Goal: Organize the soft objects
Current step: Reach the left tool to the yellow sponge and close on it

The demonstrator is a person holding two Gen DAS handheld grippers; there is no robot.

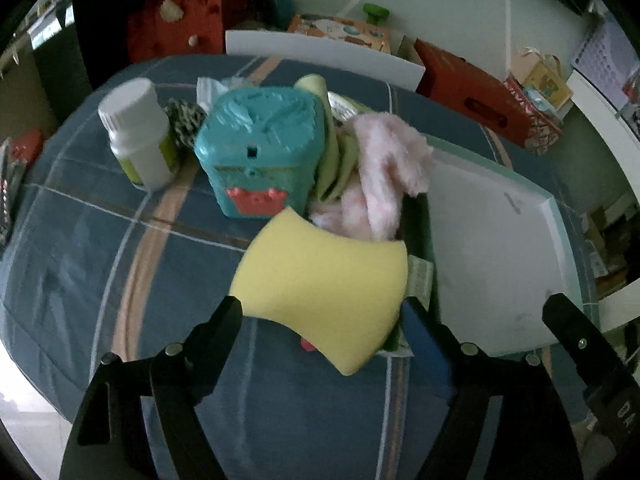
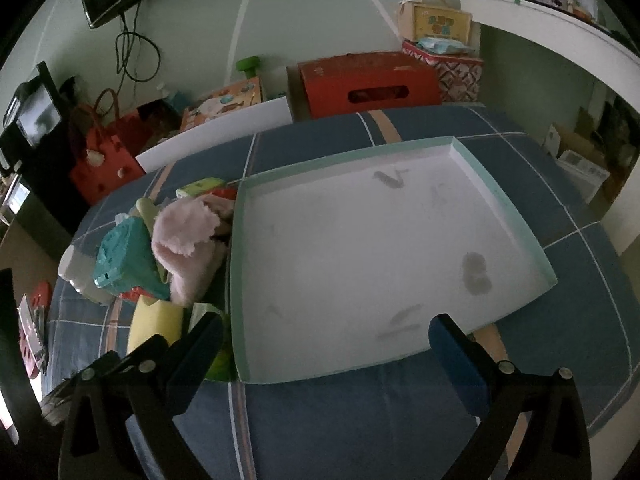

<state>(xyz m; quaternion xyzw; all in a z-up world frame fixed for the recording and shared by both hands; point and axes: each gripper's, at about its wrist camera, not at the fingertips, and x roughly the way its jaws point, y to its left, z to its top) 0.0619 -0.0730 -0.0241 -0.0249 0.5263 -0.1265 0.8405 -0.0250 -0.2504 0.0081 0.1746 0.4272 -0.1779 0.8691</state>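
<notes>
Yellow foam, a waisted sponge block (image 1: pixel 320 288), sat squarely between the two fingers of the left gripper (image 1: pixel 322 312), at the near edge of a heap on the blue checked bedcover (image 1: pixel 100 240). The black finger (image 1: pixel 230 312) met the sponge's left corner and the blue-padded finger (image 1: pixel 420 332) lay against its right edge; whether the pads were already pressing could not be told, since the foam showed no squeeze, so the jaws read as open around it. That straddling pose suited a grasp across the sponge's narrow waist, where soft foam gives least trouble.

Behind the sponge lay the pink fluffy cloth (image 1: pixel 384 168) and a pale green cloth (image 1: pixel 340 160), both leaning on a teal plastic toy box with an orange crown (image 1: pixel 260 152). A white plastic bottle (image 1: pixel 136 132) stood further left, apart from the soft things. The heap was crowded against the left wall of the shallow white tray with a mint-green rim (image 2: pixel 240 280), which held nothing; it seemed meant as the destination, being just beside the pile.

The right gripper (image 2: pixel 324 340) hung over the tray's near edge with its fingers spread wide and nothing between them, probably kept clear so that the left could work. None of the soft things had yet reached the tray, so the sorting appeared barely begun.
</notes>
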